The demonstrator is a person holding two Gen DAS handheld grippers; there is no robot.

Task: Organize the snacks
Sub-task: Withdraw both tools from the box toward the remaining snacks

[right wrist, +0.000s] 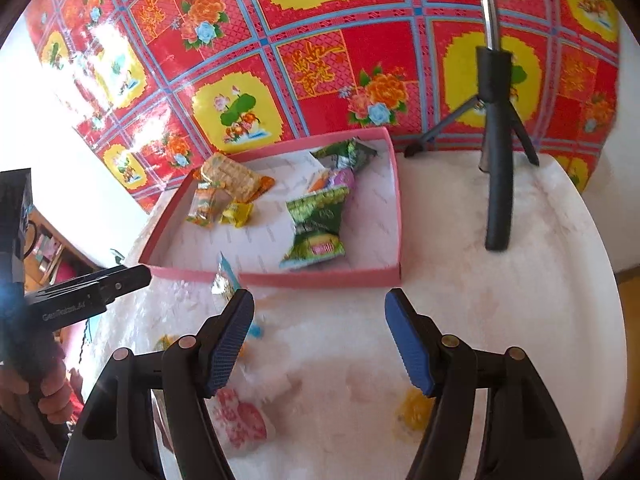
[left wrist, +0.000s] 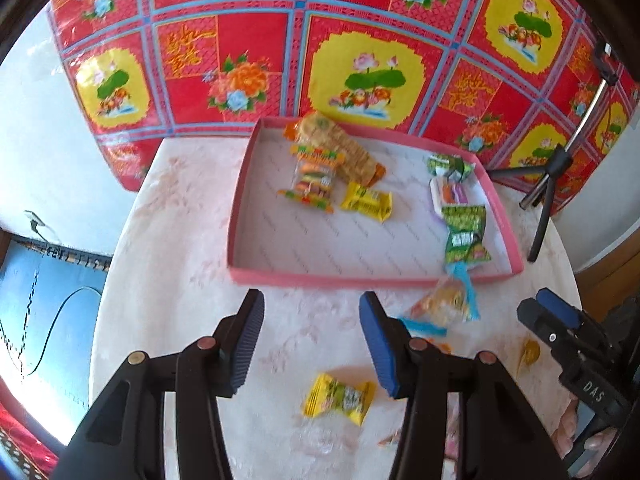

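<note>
A pink tray (left wrist: pixel 360 280) (right wrist: pixel 320 280) on the pale round table holds several snacks: a long cracker pack (left wrist: pixel 340 144), a gummy pack (left wrist: pixel 312 180), a yellow candy (left wrist: pixel 366 201) and green packs (left wrist: pixel 466 232) (right wrist: pixel 316 228). My left gripper (left wrist: pixel 312 320) is open and empty, above a loose yellow candy (left wrist: pixel 340 398). An orange and blue packet (left wrist: pixel 444 304) lies against the tray's near wall. My right gripper (right wrist: pixel 320 320) is open and empty; a red-and-white packet (right wrist: pixel 240 420) and a small yellow candy (right wrist: pixel 414 408) lie under it. The right gripper also shows in the left wrist view (left wrist: pixel 560 328).
A black tripod (right wrist: pixel 498 152) (left wrist: pixel 548 184) stands on the table right of the tray. A red floral cloth (left wrist: pixel 360 40) hangs behind. The table edge (left wrist: pixel 104 300) drops to a blue floor at left.
</note>
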